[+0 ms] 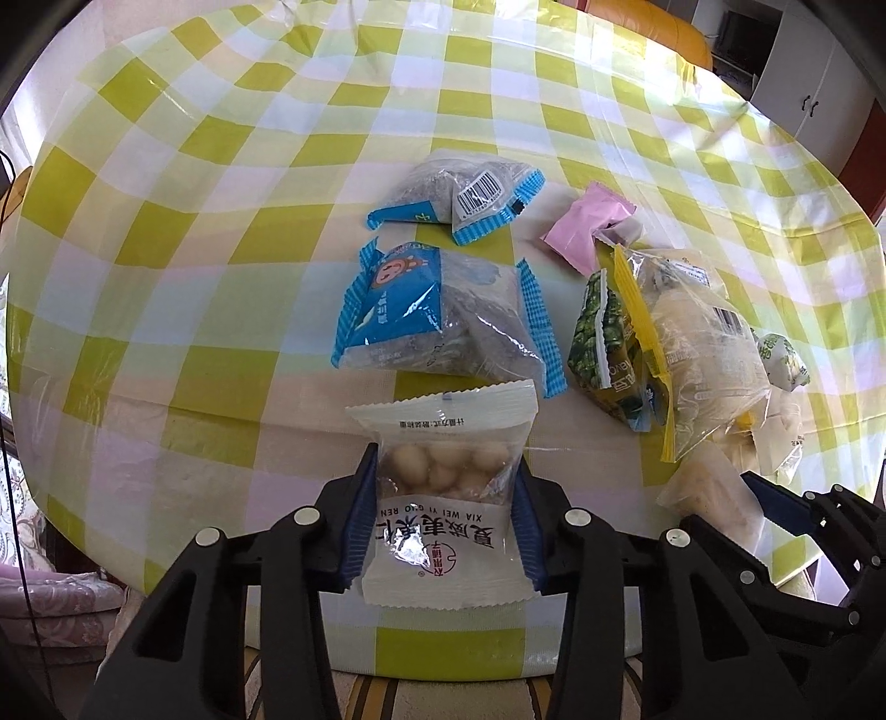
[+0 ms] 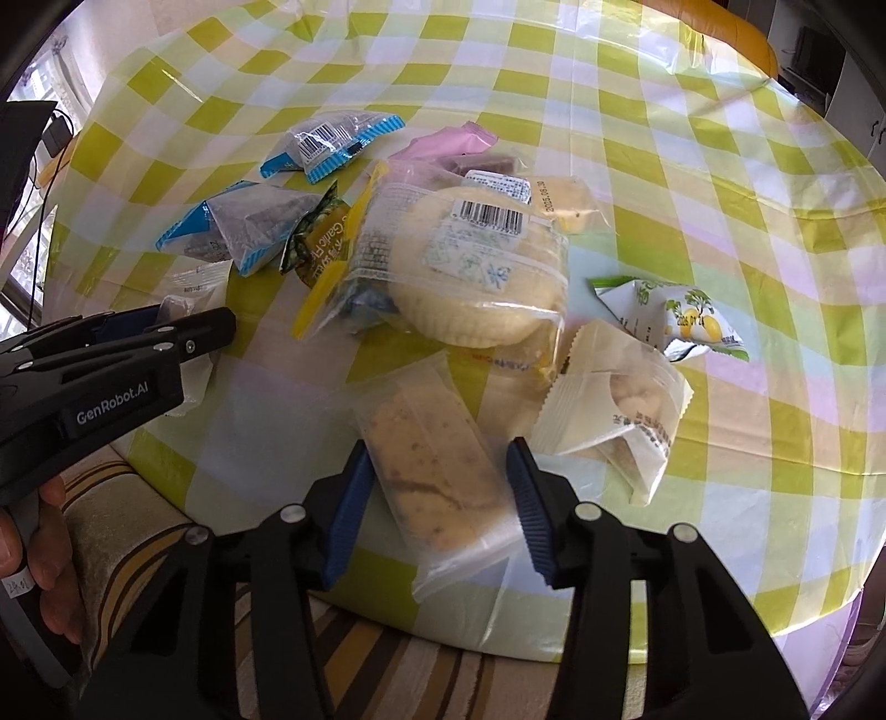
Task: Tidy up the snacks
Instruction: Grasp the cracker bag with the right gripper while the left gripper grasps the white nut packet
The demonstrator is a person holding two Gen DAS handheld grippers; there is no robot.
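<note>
My left gripper (image 1: 443, 515) is shut on a white packet of macadamia nuts (image 1: 443, 487), held above the near table edge. My right gripper (image 2: 437, 498) is closed around a clear-wrapped brown biscuit bar (image 2: 437, 482). Ahead of the left gripper lie two blue-edged seed packets (image 1: 443, 315) (image 1: 470, 191). A pile at the right holds a yellow-edged cake bag (image 2: 470, 266), a green pea packet (image 1: 601, 338), a pink packet (image 1: 587, 224), a white nut packet (image 2: 626, 410) and a lemon-print packet (image 2: 675, 315).
A round table with a yellow-green checked cloth (image 1: 221, 221) holds everything. A striped cushion (image 2: 138, 526) lies below its near edge. An orange chair (image 1: 653, 27) stands at the far side, white cabinets (image 1: 803, 83) beyond. The left gripper shows in the right wrist view (image 2: 166, 332).
</note>
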